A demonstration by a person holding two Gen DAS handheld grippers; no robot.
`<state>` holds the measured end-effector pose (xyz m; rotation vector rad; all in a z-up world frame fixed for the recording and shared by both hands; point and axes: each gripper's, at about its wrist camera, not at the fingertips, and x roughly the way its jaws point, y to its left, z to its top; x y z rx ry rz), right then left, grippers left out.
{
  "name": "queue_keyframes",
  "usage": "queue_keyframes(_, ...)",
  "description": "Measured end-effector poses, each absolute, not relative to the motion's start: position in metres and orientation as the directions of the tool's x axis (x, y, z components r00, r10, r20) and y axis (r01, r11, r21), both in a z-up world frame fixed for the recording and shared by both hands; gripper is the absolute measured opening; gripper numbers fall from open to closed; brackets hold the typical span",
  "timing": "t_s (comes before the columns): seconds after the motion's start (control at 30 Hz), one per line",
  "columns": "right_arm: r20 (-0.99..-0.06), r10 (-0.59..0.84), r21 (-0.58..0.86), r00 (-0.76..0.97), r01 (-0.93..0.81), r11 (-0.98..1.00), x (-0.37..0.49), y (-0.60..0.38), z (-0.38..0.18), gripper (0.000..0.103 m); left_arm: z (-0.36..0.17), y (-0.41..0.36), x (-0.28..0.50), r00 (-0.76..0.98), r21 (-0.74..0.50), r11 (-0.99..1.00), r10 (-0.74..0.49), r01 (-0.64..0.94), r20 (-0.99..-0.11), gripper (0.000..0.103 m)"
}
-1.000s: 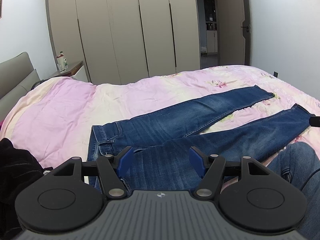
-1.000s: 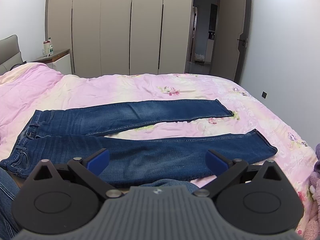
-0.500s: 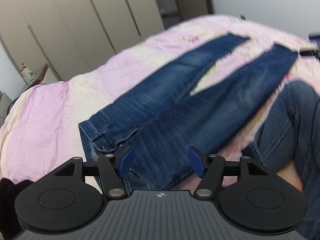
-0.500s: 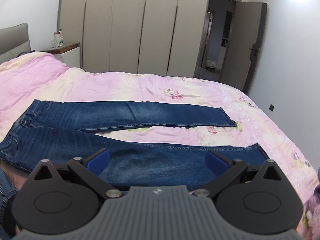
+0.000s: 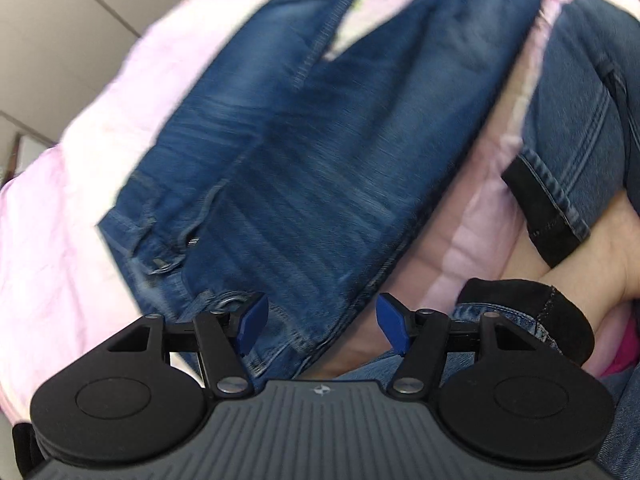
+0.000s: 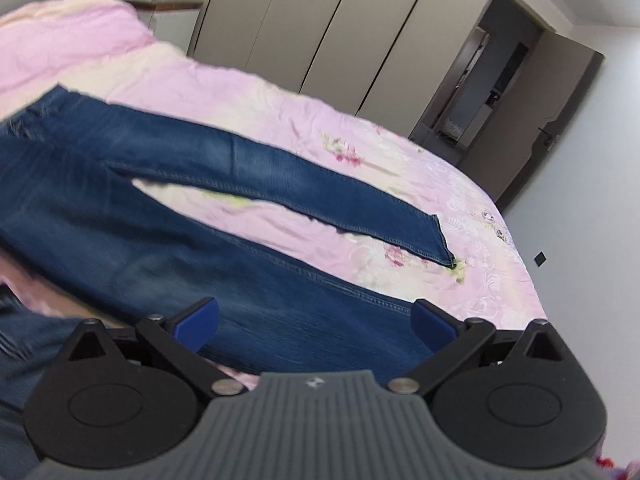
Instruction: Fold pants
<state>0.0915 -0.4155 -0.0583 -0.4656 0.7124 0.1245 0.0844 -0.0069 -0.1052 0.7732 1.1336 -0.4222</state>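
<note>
Pink bedding (image 6: 248,92) carries the jeans (image 6: 132,232) spread flat; my left hand-held gripper (image 5: 318,326) and right hand-held gripper (image 6: 314,322) hover above them, both released.

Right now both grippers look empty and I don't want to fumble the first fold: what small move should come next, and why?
Probably ease the left gripper down and shut it on the waistband edge of the jeans. Its jaws stand open with the waist corner lying between them, nothing gripped. The right gripper hangs open over the near leg, and both legs lie spread on the pink bedspread.
</note>
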Motion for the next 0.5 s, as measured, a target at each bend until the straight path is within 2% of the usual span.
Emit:
queue_keyframes(0.3,-0.761,-0.162,-0.447,0.628,-0.327,0.833,0.147,-0.485,-0.12,0.087,-0.158,-0.029,0.104,0.266,0.302,0.577,0.148,0.759,-0.952,0.074)
queue_keyframes(0.5,-0.782,-0.222,-0.529,0.582,-0.433,0.73,0.16,-0.522,-0.165,0.087,-0.184,-0.038,0.113,0.221,0.297,0.517,0.203,0.803,-0.954,0.074)
